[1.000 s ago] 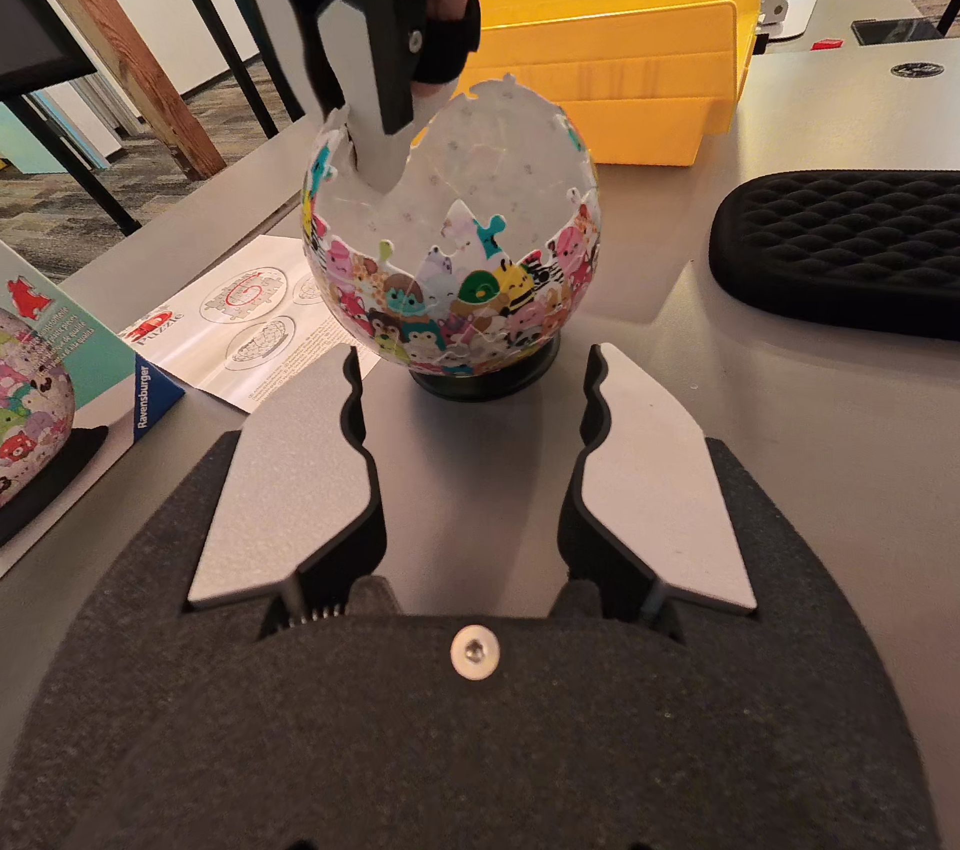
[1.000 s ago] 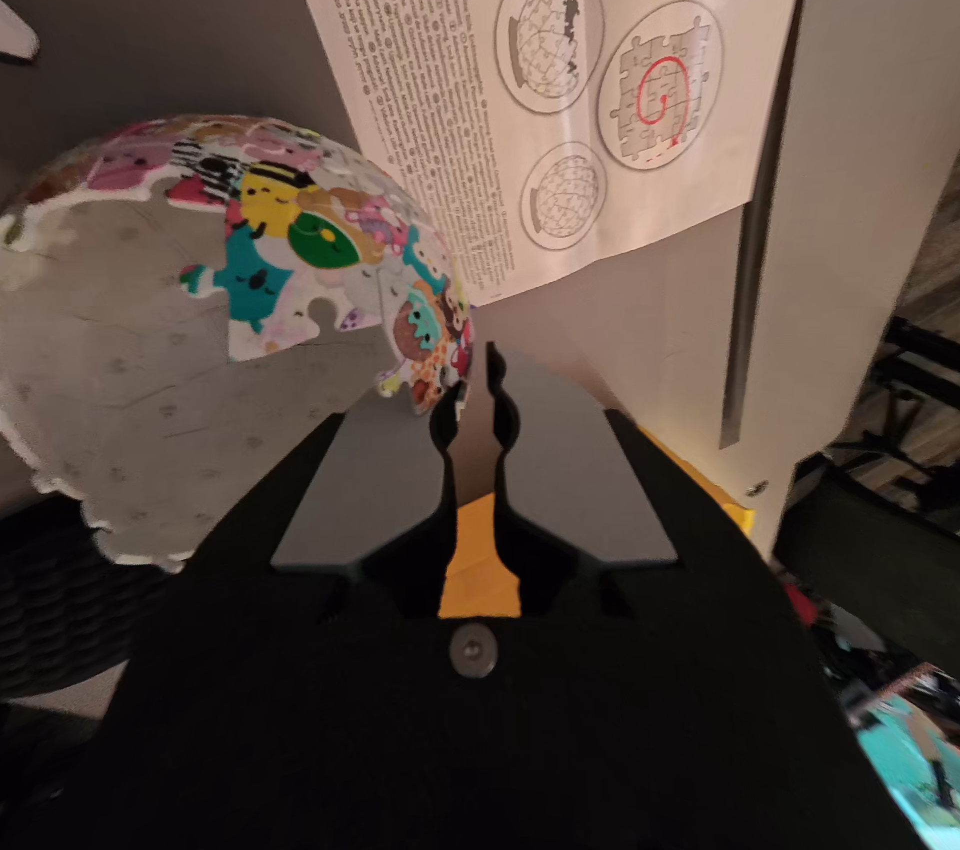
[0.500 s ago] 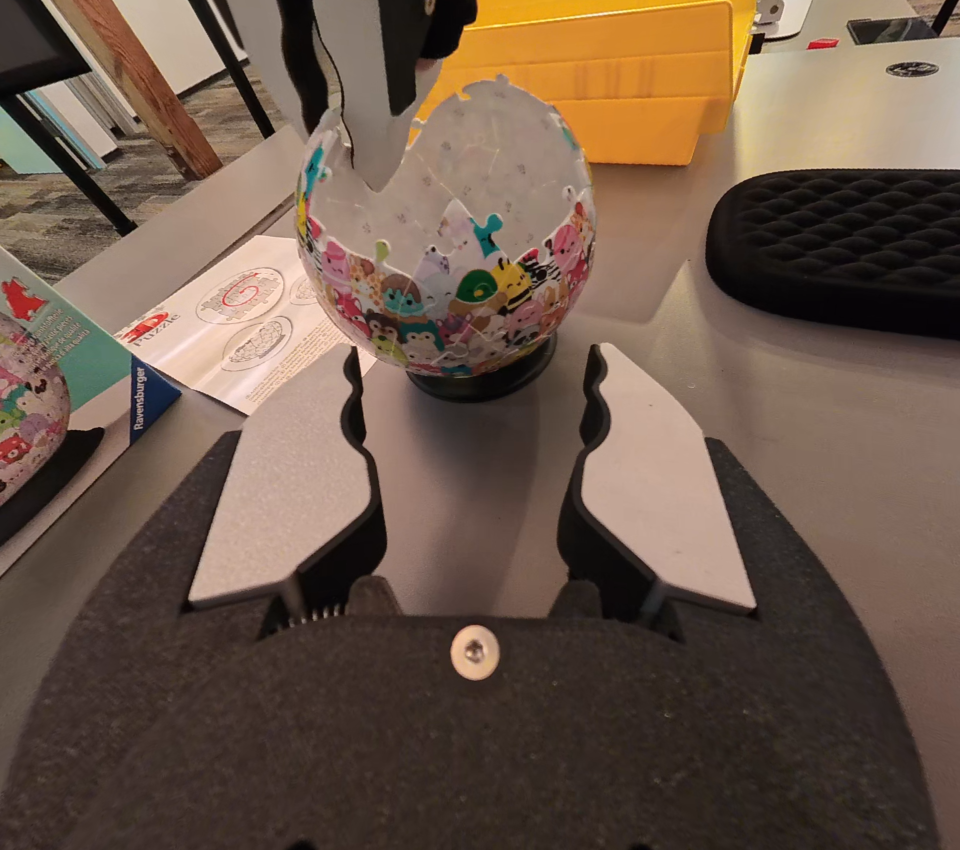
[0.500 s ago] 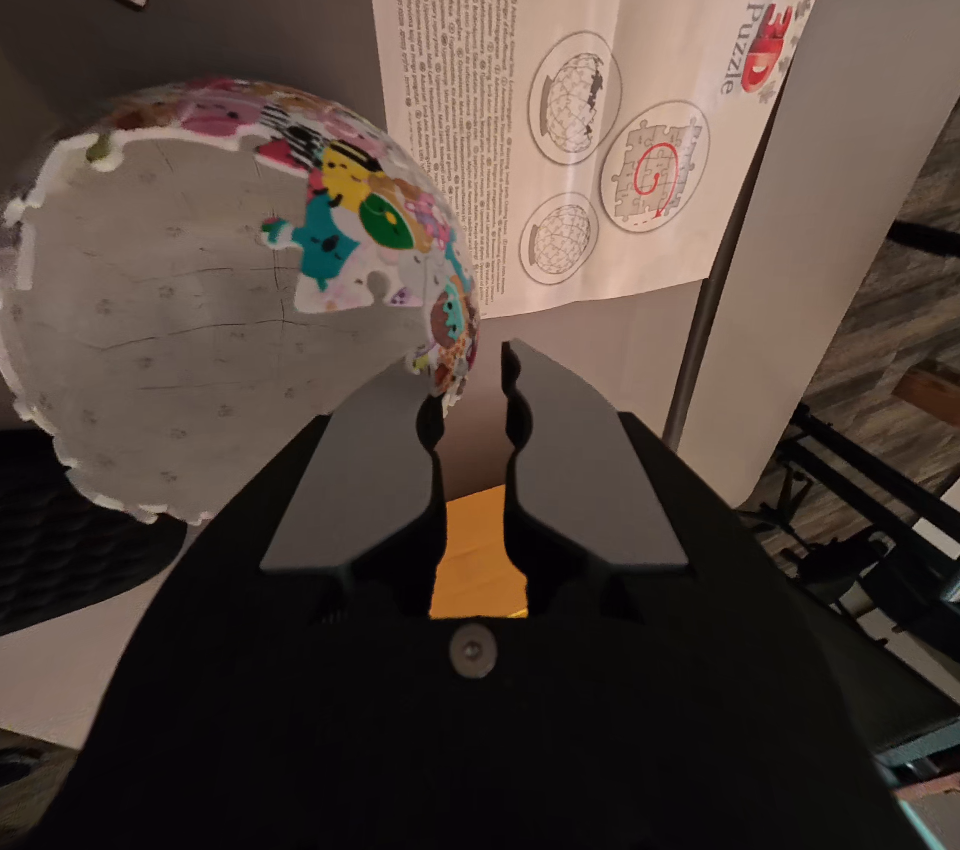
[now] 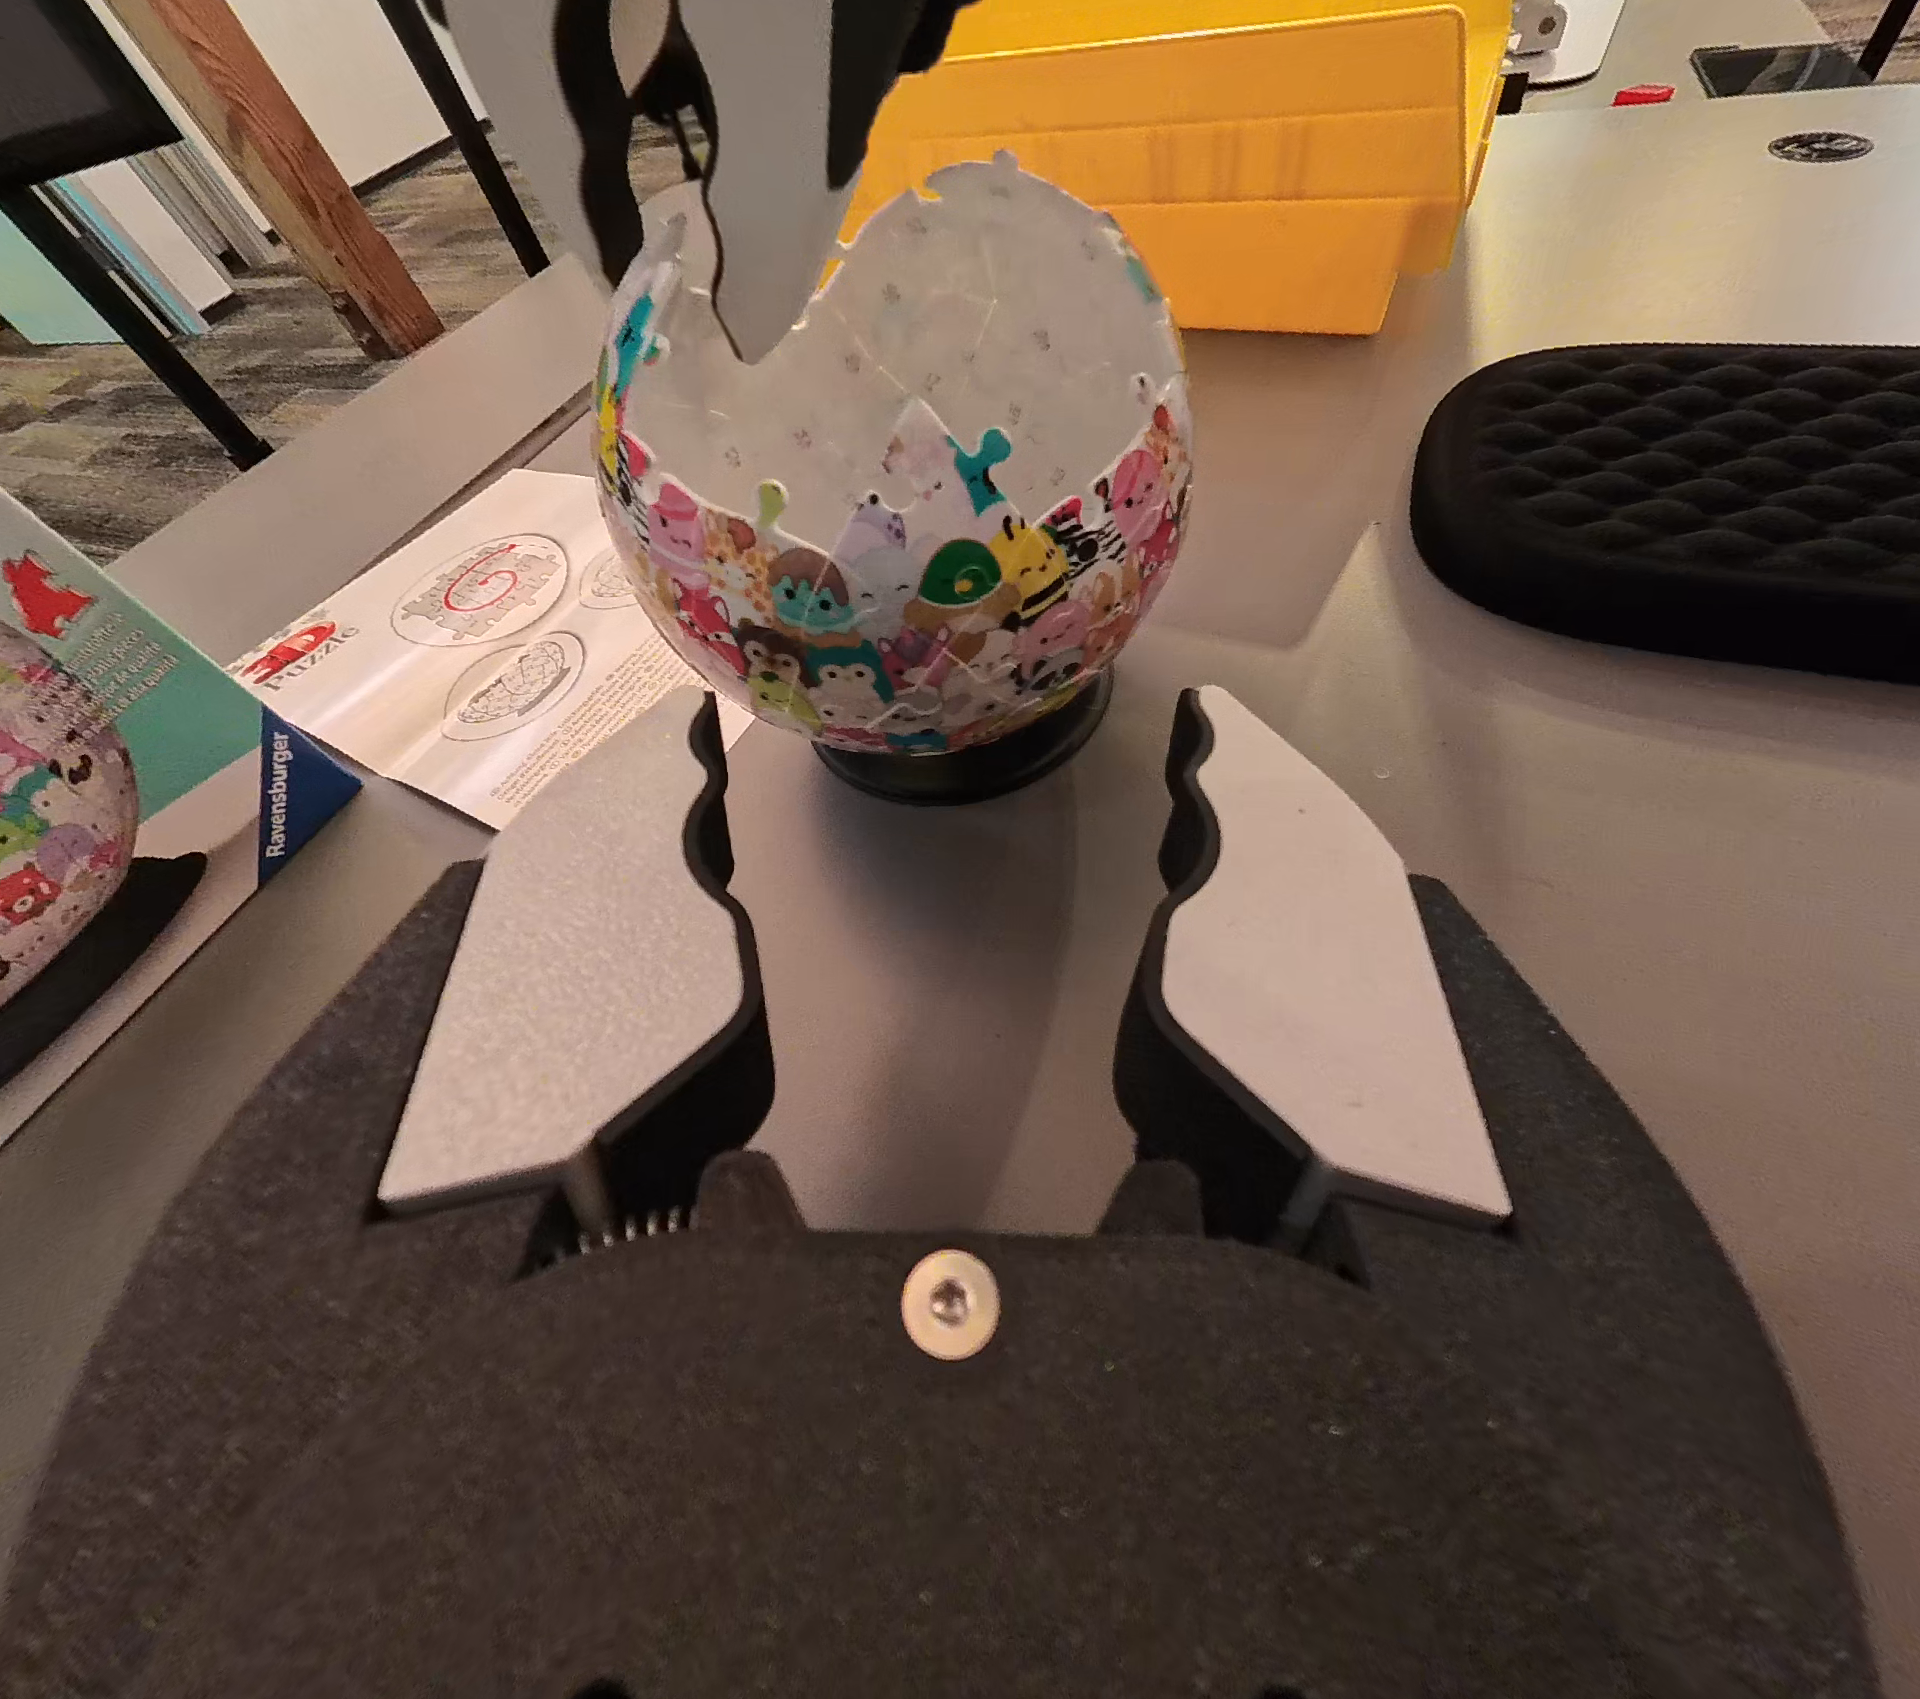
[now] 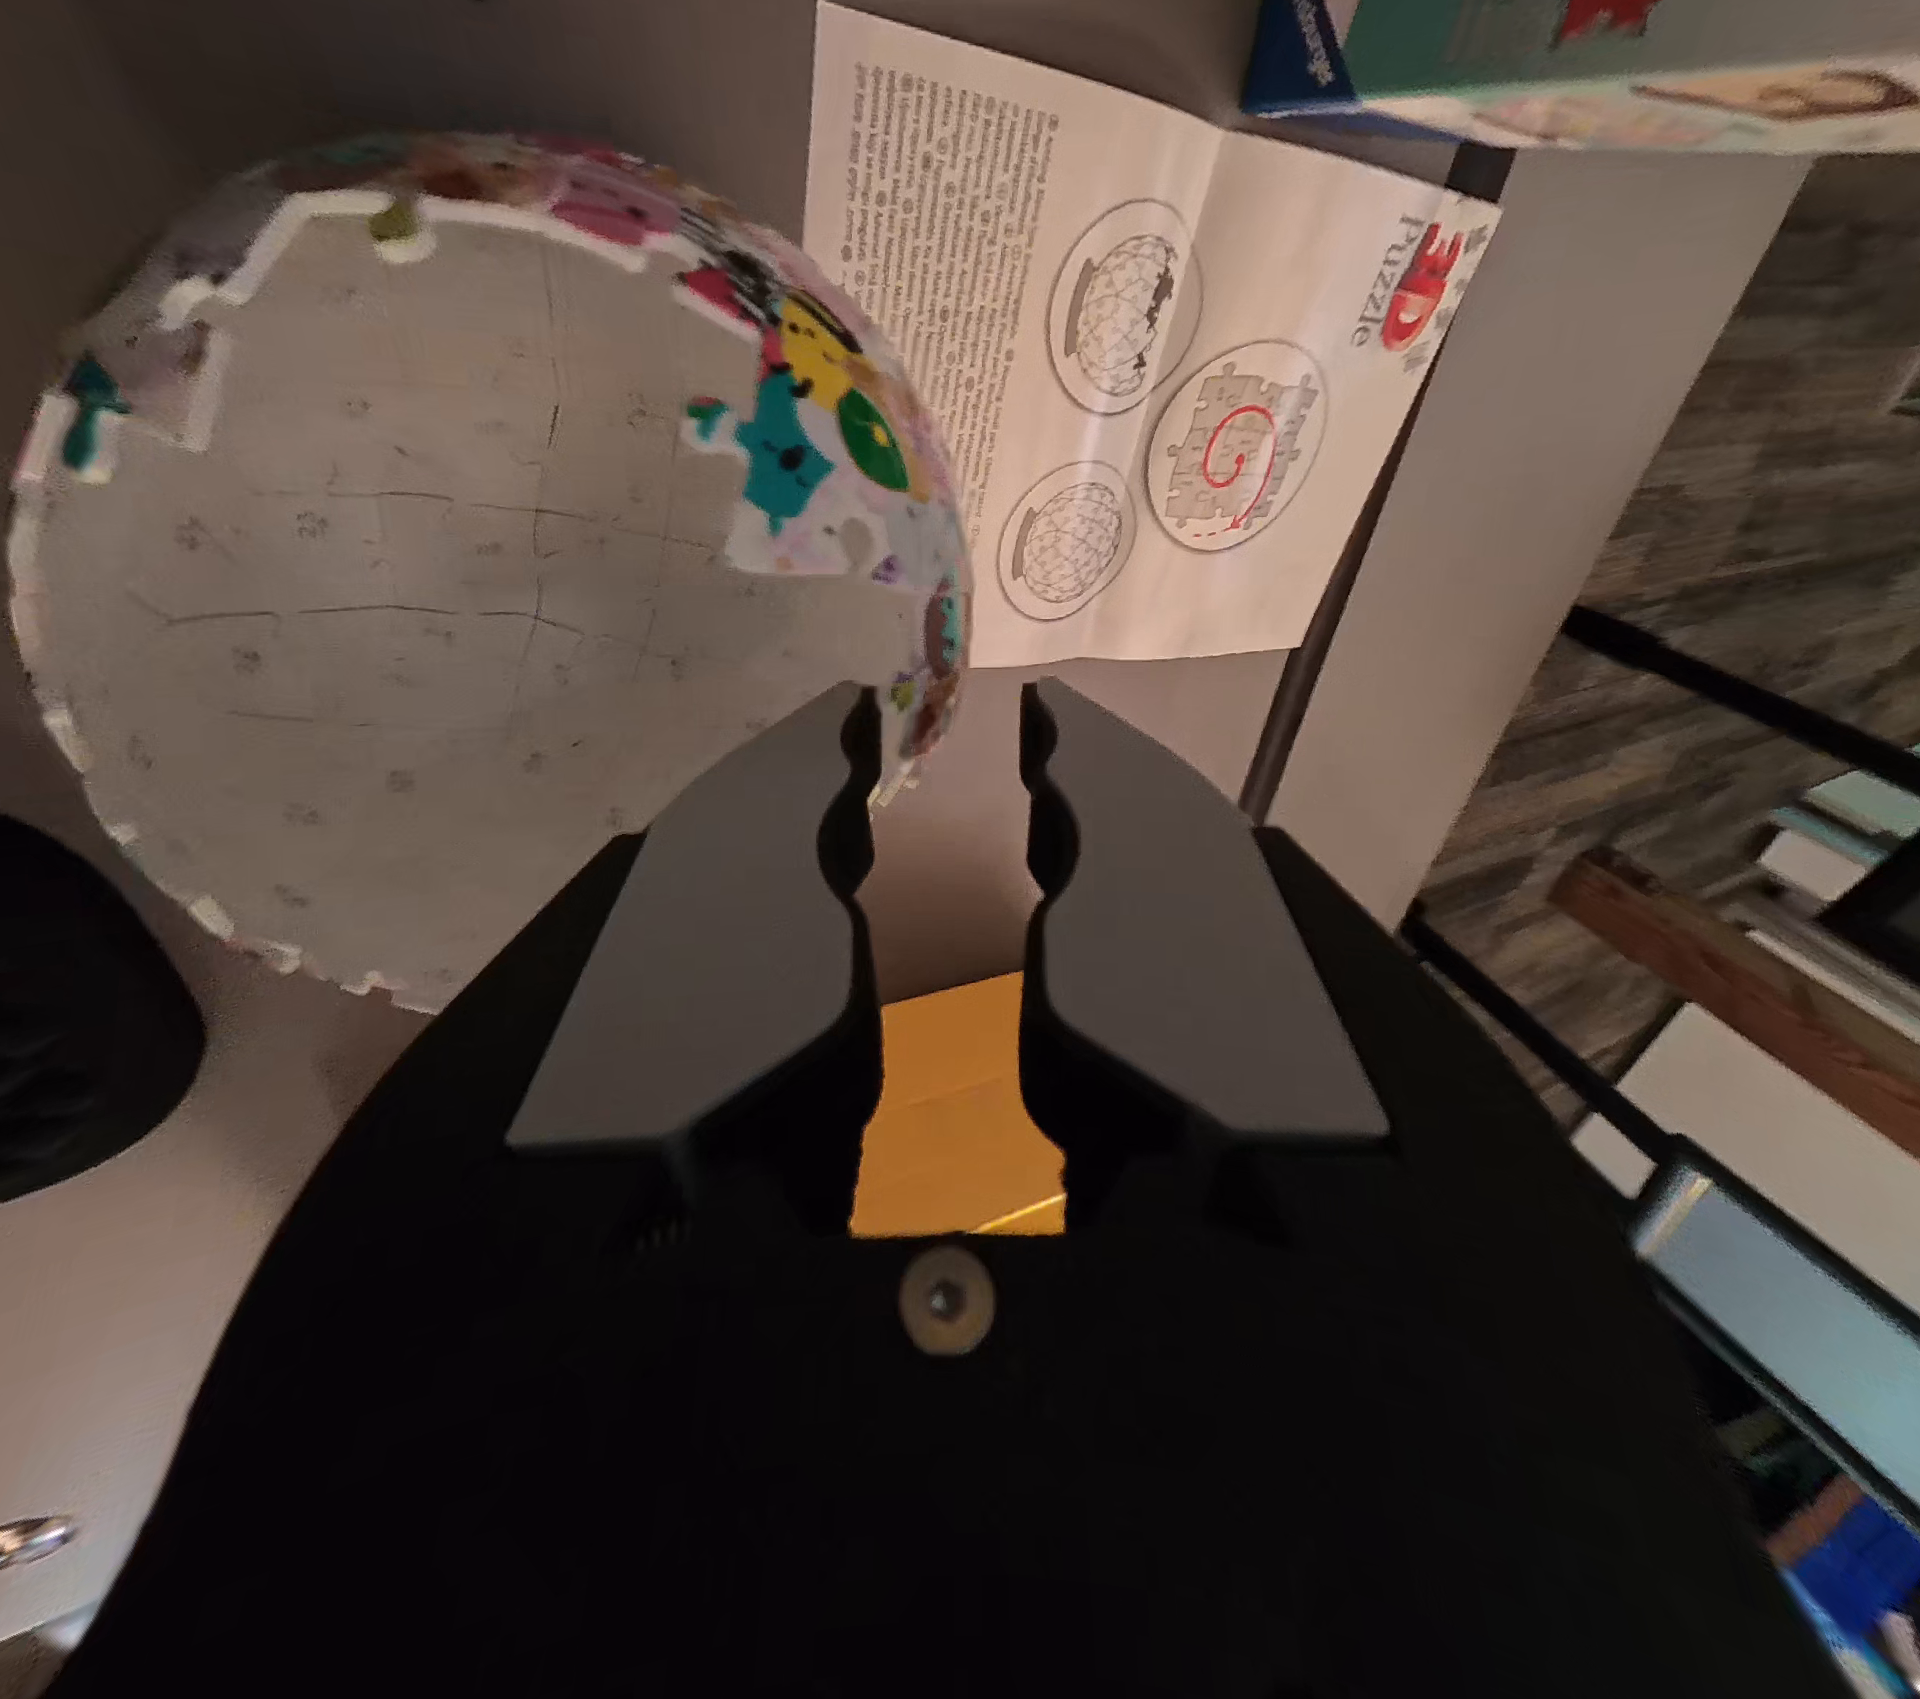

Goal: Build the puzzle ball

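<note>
The half-built puzzle ball (image 5: pixel 894 569) stands on its black stand (image 5: pixel 961 766), a colourful bowl open at the top with a jagged white rim. My left gripper (image 5: pixel 951 714) is open and empty, low on the table just in front of the stand. My right gripper (image 5: pixel 681 299) comes down from above at the ball's far-left rim. In the right wrist view the right gripper (image 6: pixel 945 693) is open, with the edge of the ball (image 6: pixel 416 558) just inside the gap by one finger. No loose piece shows in either gripper.
An instruction sheet (image 5: pixel 457 641) lies left of the ball, and the puzzle box (image 5: pixel 114 766) stands at the table's left edge. Yellow bins (image 5: pixel 1195 122) stand behind the ball. A black quilted pad (image 5: pixel 1683 506) lies to the right.
My right gripper's jaws have gone from nearly shut at the ball's rim to open, and it has drawn up and back. My left gripper has stayed still.
</note>
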`<state>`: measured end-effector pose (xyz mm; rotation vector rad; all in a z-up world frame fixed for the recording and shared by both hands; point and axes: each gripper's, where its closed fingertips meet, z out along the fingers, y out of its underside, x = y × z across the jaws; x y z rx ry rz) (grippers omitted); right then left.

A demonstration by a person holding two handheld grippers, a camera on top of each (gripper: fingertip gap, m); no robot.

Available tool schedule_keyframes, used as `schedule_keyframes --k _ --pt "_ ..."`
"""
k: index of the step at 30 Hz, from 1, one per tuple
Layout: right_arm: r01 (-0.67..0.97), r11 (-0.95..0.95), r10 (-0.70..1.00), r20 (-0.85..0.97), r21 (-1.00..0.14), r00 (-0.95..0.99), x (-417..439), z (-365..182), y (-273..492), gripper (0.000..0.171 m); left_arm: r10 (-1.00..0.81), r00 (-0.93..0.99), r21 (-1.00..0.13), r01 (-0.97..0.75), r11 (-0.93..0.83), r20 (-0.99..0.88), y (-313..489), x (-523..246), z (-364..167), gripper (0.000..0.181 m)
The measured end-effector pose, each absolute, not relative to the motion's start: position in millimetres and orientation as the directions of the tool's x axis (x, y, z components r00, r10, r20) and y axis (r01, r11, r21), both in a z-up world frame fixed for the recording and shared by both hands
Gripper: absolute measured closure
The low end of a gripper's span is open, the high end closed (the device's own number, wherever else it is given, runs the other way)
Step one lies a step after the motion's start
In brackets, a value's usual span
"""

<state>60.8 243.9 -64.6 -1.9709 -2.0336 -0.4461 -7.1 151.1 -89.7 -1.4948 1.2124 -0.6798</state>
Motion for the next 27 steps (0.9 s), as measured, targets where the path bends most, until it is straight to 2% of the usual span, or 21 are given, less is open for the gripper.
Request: schedule_keyframes --k 3,8,27 --pt "0.995 0.069 0.881 0.464 0.071 -0.094 58.3 -63.2 244.3 0.150 -0.928 0.325 -0.939 -0.339 0.063 -0.180 150.8 -6.8 -90.2 0.100" --pt "0.997 0.019 0.881 0.469 0.074 -0.052 56.8 -66.0 246.4 0.164 -0.928 0.324 -0.937 -0.343 0.067 -0.185 150.5 -6.4 -90.6 0.100" --pt "0.997 -0.058 0.910 0.414 0.058 0.029 56.8 -71.4 239.0 0.164 -0.929 0.323 -0.938 -0.340 0.065 -0.181 150.4 -6.8 -90.5 0.100"
